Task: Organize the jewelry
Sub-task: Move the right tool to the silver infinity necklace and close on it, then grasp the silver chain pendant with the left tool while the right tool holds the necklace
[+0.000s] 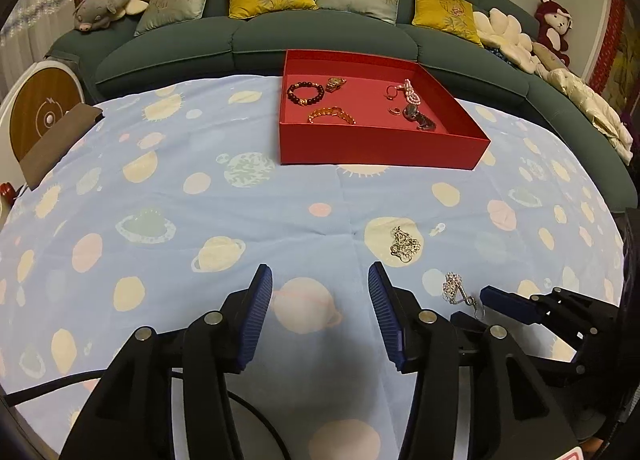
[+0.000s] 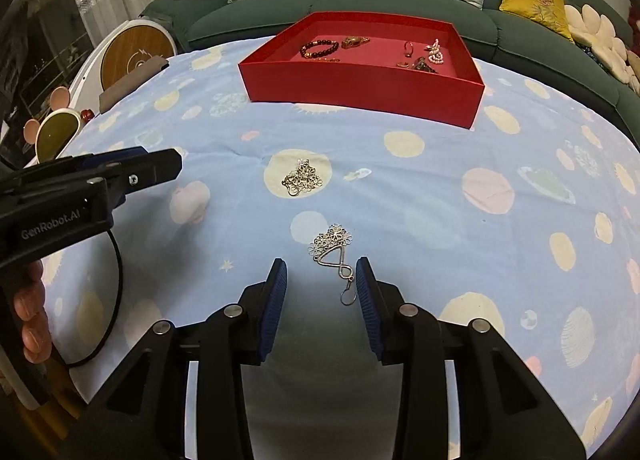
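Left wrist view: left hand-held gripper (image 1: 320, 284) at bottom centre, fingers apart, nothing between them. Red box (image 1: 384, 140) at upper centre on the patterned surface (image 1: 200, 200), holding a bead bracelet (image 1: 306, 93) and other pieces. Silver earring (image 1: 456, 288) lies at lower right, touching the tips of the right hand-held gripper (image 1: 476, 304). Tangled silver piece (image 1: 405, 244) just above it.

Right wrist view: right hand-held gripper (image 2: 321, 276) at bottom centre, fingers apart, the earring (image 2: 334, 252) lying between its tips, hook against the right pad. Tangled piece (image 2: 302, 178) mid-frame, box (image 2: 360, 84) at top.
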Available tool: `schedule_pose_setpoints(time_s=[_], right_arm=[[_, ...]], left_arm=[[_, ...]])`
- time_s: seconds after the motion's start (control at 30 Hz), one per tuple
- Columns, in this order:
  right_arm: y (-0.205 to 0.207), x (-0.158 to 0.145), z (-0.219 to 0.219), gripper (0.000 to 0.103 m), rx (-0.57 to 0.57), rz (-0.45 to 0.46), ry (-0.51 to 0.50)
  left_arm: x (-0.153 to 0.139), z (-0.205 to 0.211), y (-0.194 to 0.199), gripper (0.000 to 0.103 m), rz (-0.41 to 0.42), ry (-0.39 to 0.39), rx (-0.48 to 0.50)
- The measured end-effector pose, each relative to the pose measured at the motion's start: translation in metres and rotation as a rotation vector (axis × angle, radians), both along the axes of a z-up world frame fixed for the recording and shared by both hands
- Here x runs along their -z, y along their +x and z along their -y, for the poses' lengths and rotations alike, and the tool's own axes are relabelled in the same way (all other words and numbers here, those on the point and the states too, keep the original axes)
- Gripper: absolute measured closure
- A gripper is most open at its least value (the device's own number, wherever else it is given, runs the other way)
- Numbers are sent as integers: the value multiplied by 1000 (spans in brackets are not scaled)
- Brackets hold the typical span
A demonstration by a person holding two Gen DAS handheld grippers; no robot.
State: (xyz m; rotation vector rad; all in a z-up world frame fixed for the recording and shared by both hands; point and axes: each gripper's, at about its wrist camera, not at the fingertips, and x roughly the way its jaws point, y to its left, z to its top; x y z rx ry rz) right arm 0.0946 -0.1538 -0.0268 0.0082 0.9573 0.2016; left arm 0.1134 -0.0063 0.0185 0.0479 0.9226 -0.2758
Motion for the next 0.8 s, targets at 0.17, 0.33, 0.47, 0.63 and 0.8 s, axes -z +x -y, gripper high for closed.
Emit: schedule_pose_setpoints(time_s=[0.17,0.33,0.47,0.63,0.8], right_arm=[[8,7,-2,68,5,0,-13],[13,10,-4,68,7,8,-21],[13,10,-5,82,6,15,-36],[13,9,-1,85,11,4,-19],[11,-4,10,103,32,23,22]], left_arm=[[4,2,1,55,-7,14,14],[4,4,1,55,-7,15,22],[4,7,2,55,-10,9,31],[7,14,5,55,-24,2,45],[9,27,10,55,-41,-23,70]])
